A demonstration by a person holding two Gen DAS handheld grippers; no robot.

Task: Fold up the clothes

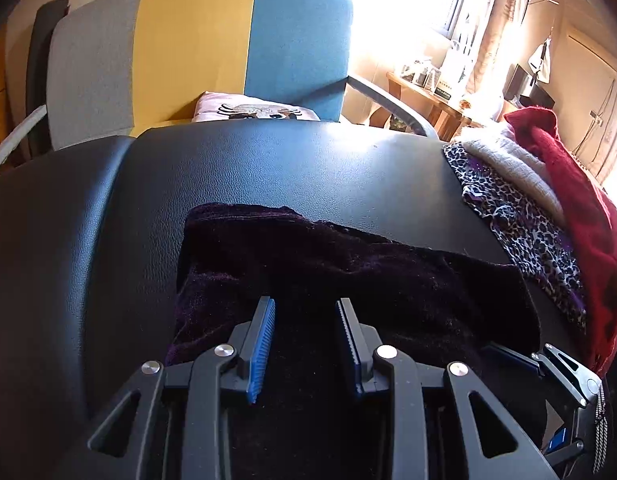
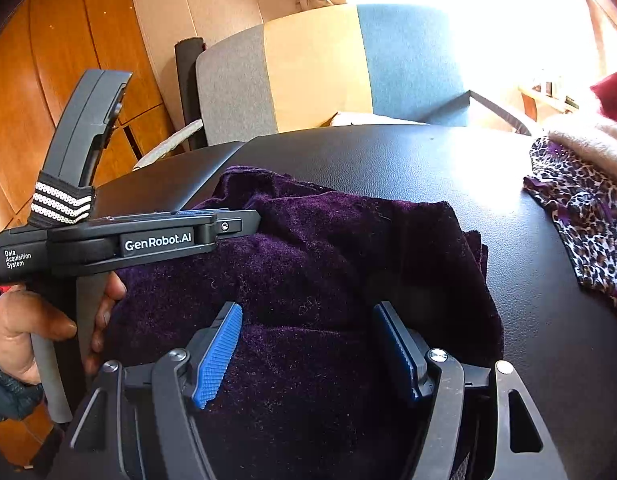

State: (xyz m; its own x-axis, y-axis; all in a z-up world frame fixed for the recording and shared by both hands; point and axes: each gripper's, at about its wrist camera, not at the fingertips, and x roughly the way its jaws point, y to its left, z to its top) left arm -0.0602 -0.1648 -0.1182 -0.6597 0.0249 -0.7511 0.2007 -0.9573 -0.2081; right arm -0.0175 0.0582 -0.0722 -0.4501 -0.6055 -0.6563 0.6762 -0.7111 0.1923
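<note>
Both grippers hover low over the velvet (image 2: 308, 264): left gripper (image 1: 306, 312) half-open, right gripper (image 2: 308, 320) wide, each gripping nothing.

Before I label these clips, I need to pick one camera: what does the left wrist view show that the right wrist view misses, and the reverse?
Left wrist only: the printed cushion on the chair, the cluttered wooden shelf.
Right wrist only: the left gripper side-on, the hand holding it.
Both: purple velvet garment, leopard-print cloth, red knit, tricolour chair, black table.
</note>
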